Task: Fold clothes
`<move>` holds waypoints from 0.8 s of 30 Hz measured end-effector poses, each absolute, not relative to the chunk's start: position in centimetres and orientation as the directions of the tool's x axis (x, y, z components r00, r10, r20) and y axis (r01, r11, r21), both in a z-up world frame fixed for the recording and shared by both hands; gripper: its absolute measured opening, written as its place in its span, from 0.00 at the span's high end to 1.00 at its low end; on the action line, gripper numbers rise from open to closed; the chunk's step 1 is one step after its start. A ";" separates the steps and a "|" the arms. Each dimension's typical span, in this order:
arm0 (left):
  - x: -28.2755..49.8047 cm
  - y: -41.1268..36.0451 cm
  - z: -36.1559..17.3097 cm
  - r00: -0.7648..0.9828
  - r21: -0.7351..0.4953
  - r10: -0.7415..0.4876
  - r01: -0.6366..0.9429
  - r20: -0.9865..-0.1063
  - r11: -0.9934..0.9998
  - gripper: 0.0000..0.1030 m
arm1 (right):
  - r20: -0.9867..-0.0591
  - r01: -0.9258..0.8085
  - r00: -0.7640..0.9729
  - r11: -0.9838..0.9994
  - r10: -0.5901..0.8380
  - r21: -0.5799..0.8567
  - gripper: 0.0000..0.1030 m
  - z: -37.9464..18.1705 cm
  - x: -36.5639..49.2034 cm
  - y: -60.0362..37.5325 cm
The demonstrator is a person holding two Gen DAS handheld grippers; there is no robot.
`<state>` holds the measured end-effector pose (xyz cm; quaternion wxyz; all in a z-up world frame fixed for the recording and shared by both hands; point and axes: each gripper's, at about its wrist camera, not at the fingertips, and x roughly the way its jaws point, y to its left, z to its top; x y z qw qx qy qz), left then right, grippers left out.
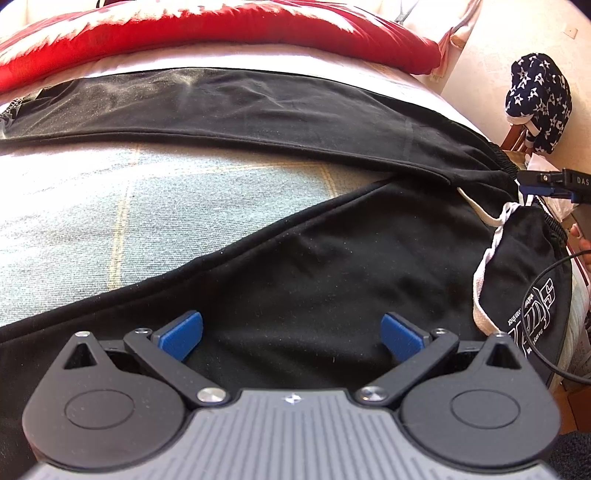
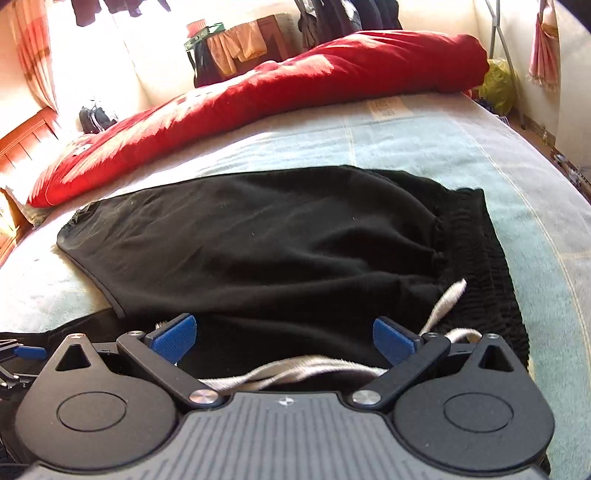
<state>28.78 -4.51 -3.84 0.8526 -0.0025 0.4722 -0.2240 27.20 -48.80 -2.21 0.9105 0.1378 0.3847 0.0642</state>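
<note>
Black drawstring trousers (image 1: 295, 266) lie on the bed with the two legs spread in a V. My left gripper (image 1: 291, 336) is open, low over the near leg, with only fabric under its blue pads (image 1: 181, 336). In the right wrist view the trousers (image 2: 277, 240) show their gathered waistband (image 2: 480, 258) at the right. My right gripper (image 2: 284, 338) is open over the waist end, and the white drawstring (image 2: 295, 373) runs loose between its arms. Part of the right gripper (image 1: 554, 182) shows at the waistband in the left wrist view.
A red blanket (image 1: 221, 33) lies bunched along the far side of the bed (image 1: 110, 206). A navy star-patterned cloth (image 1: 535, 99) hangs beyond the bed's right edge. A black cable (image 1: 535, 295) crosses the printed trouser hip. Clothes hang on a rack (image 2: 236, 48) behind.
</note>
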 end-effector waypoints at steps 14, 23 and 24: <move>28.3 -3.1 -2.7 0.443 -0.224 -0.406 0.406 -0.799 0.886 0.01 | -0.697 0.101 0.706 0.955 0.128 0.277 0.00 -1.5 30.8 -46.7; 27.4 -1.3 -1.2 0.492 -0.204 -0.399 0.403 -0.774 0.892 0.01 | -0.733 0.109 0.660 0.945 0.164 0.309 0.00 -5.5 36.9 -45.8; 27.3 -1.1 -1.2 0.496 -0.202 -0.396 0.399 -0.773 0.895 0.01 | -0.739 0.129 0.656 0.941 0.155 0.312 0.00 -5.2 37.3 -46.0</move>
